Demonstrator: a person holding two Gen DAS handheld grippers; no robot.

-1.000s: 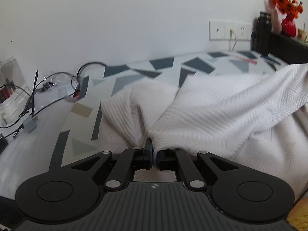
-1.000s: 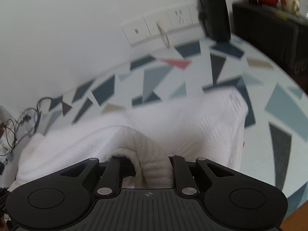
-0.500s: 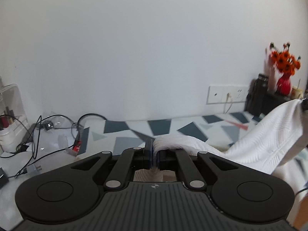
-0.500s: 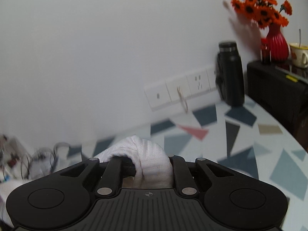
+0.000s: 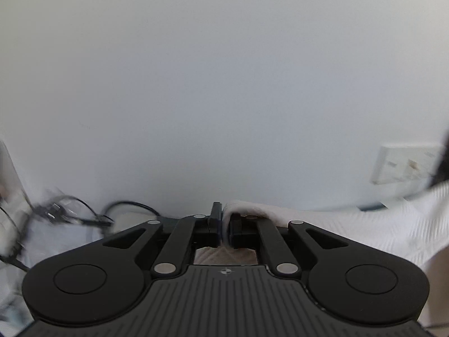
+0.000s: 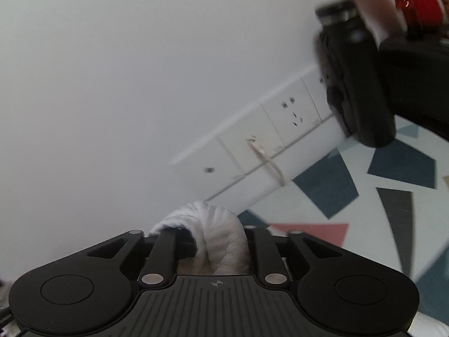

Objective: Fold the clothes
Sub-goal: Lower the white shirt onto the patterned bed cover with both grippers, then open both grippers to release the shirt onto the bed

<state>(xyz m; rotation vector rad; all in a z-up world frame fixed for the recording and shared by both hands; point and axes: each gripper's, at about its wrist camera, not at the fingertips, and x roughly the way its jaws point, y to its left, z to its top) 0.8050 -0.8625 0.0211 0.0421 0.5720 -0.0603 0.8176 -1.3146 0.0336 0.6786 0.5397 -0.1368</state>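
My left gripper (image 5: 223, 229) is clenched on a thin edge of the white textured knit garment (image 5: 364, 227); its jaws stand almost together with only the fabric between them. From that pinch the cloth drapes over the right-hand finger and runs off to the right side of the left wrist view, where it spreads into a broad white sheet. Most of that view is bare white wall (image 5: 224, 84). A tangle of black cables (image 5: 70, 210) lies blurred at lower left, and a white wall socket plate (image 5: 404, 165) shows, also blurred, at the right edge.

My right gripper (image 6: 220, 243) grasps a thick bunched roll of the same white garment (image 6: 216, 224); the jaws stand wider apart here, with the wad filling the gap and bulging up above the fingertips. The right wrist view is tilted. Beyond the cloth I see a row of white wall sockets (image 6: 258, 140) with a pale cord (image 6: 269, 163) hanging from one, a black cylindrical flask (image 6: 356, 84) standing at the wall, and a tabletop cloth with grey, blue and pink triangles (image 6: 325, 185). A red vase (image 6: 421, 0) sits blurred in the top right corner.
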